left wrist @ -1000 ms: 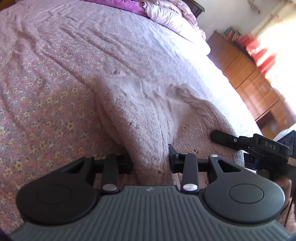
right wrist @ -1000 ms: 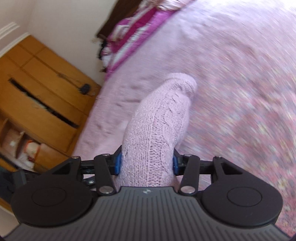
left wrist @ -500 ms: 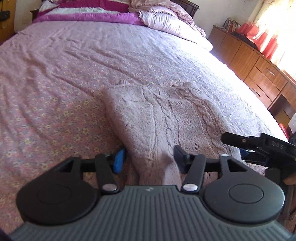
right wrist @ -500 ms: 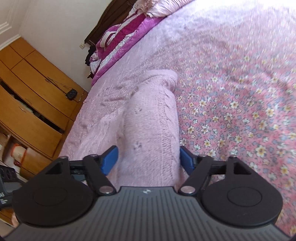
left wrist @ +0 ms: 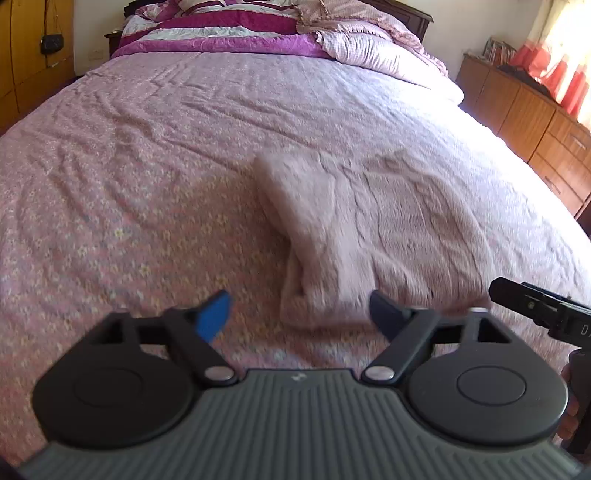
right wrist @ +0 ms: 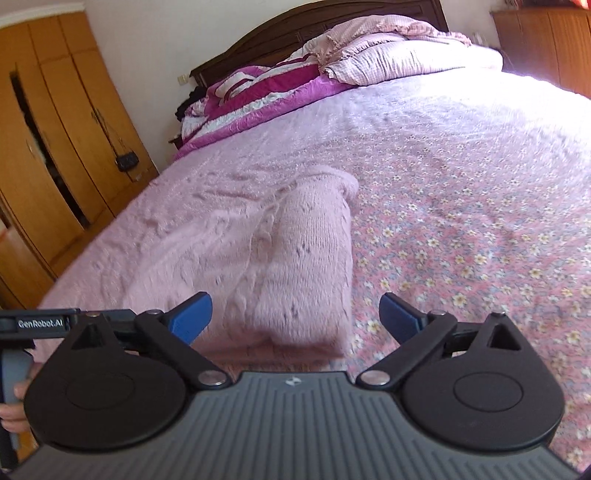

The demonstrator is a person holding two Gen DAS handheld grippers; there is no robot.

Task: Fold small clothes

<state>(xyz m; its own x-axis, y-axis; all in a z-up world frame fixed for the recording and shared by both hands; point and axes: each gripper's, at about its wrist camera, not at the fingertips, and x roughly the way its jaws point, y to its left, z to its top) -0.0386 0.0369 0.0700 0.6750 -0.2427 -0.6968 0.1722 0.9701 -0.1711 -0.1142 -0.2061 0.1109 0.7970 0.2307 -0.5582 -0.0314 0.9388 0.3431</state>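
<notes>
A pale pink cable-knit sweater [left wrist: 369,221] lies folded on the floral bedspread [left wrist: 129,221]; a sleeve is laid over its body. It also shows in the right wrist view [right wrist: 295,258]. My left gripper [left wrist: 299,314] is open and empty, just in front of the sweater's near edge. My right gripper [right wrist: 295,317] is open and empty, its jaws spread either side of the sweater's near end. The other gripper's tip shows at the right edge of the left wrist view [left wrist: 535,306].
Folded purple and pink bedding [left wrist: 277,33] is piled at the head of the bed. A wooden dresser [left wrist: 535,122] stands to the right of the bed. A wooden wardrobe [right wrist: 48,166] stands to the left.
Both grippers were shut on the sweater a second ago. They have opened, let it drop flat on the bed, and drawn back and up from it.
</notes>
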